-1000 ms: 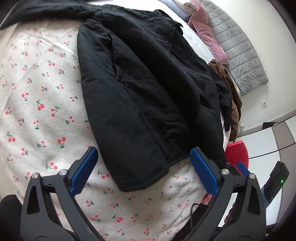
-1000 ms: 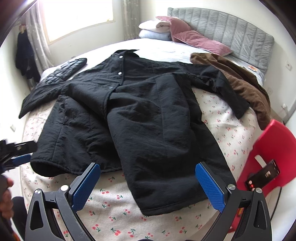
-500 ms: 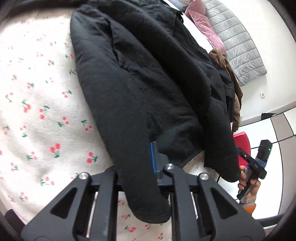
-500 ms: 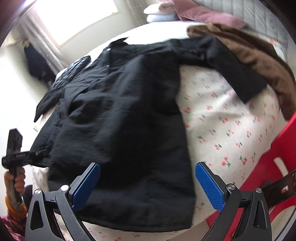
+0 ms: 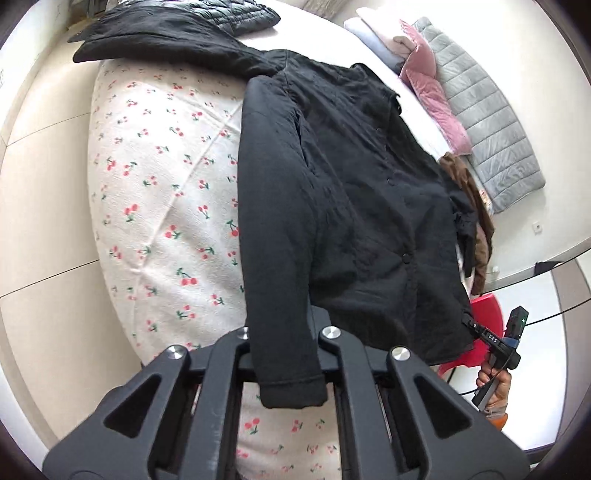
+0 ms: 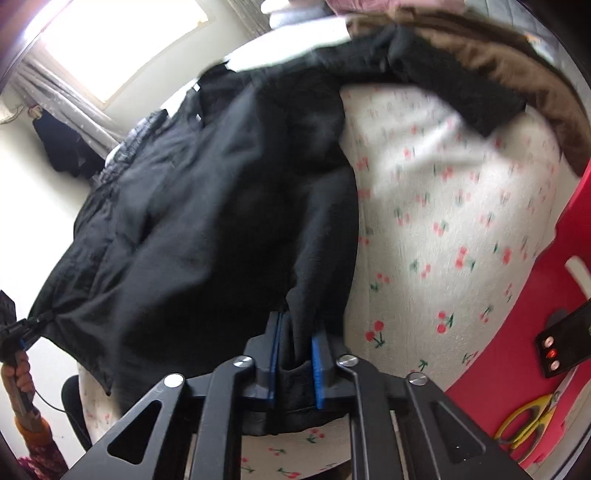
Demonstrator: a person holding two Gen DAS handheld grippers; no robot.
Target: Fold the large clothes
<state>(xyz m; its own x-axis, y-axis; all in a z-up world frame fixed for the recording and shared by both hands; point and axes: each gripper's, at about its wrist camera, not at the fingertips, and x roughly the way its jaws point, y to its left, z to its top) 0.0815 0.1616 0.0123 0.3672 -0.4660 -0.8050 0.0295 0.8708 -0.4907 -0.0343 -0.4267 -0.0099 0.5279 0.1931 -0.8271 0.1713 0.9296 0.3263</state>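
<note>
A large black padded jacket (image 5: 351, 206) lies spread on a bed with a cherry-print cover (image 5: 162, 206). My left gripper (image 5: 284, 354) is shut on the jacket's bottom left hem corner and holds it lifted off the bed. My right gripper (image 6: 293, 365) is shut on the bottom right hem corner of the jacket (image 6: 207, 206); its blue pads (image 6: 317, 369) pinch the cloth. The right gripper also shows in the left wrist view (image 5: 471, 325) at the far hem corner. The left gripper shows in the right wrist view (image 6: 37, 319). The hem hangs stretched between both.
A brown garment (image 6: 517, 66) lies at the bed's right side beside a jacket sleeve. A second black quilted garment (image 5: 207, 14) lies at the far left. Pillows (image 5: 424, 66) and a grey headboard (image 5: 491, 125) are at the head. A red stool (image 6: 535, 332) holds yellow scissors (image 6: 528, 417).
Both grippers went from open above the hem to shut on its two corners. The hem has been lifted off the bed and pulled toward the bed's foot.
</note>
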